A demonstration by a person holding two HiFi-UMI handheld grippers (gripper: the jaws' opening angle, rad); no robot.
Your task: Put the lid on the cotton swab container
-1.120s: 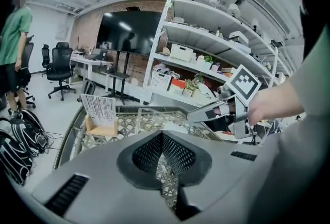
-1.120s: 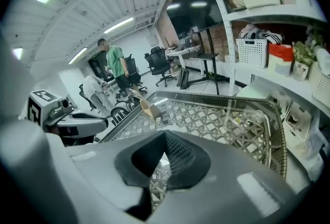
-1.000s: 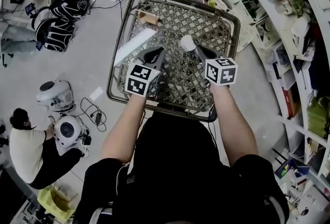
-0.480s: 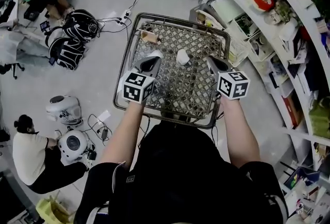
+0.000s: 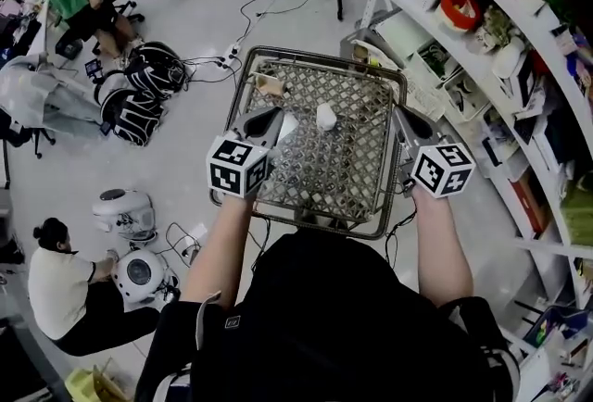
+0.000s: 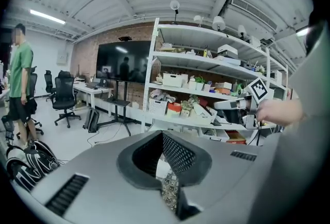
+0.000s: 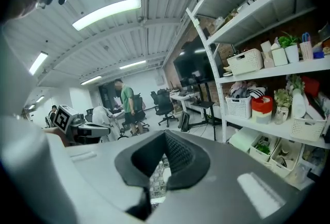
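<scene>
A small white cotton swab container (image 5: 326,116) stands upright on the lattice-topped table (image 5: 357,173), towards the back middle. Whether its lid is on cannot be told from here. My left gripper (image 5: 275,114) hovers at the table's left side, jaws together with nothing between them, its tip beside a flat white piece (image 5: 288,127). My right gripper (image 5: 400,113) hangs over the table's right edge, also shut and holding nothing. The container sits between the two grippers, apart from both. Both gripper views look out level over the room, and only a sliver of lattice shows past the left gripper's (image 6: 166,174) and the right gripper's (image 7: 154,174) jaws.
A small brown item (image 5: 270,85) lies at the table's back left corner. Shelves (image 5: 482,30) crowded with baskets and boxes run along the right. Bags (image 5: 139,90), cables and round devices (image 5: 125,210) lie on the floor at left, where people sit.
Both grippers have drawn back from the container and moved apart, the right one out to the table's right edge. The head camera has tipped up, so the table sits lower in view.
</scene>
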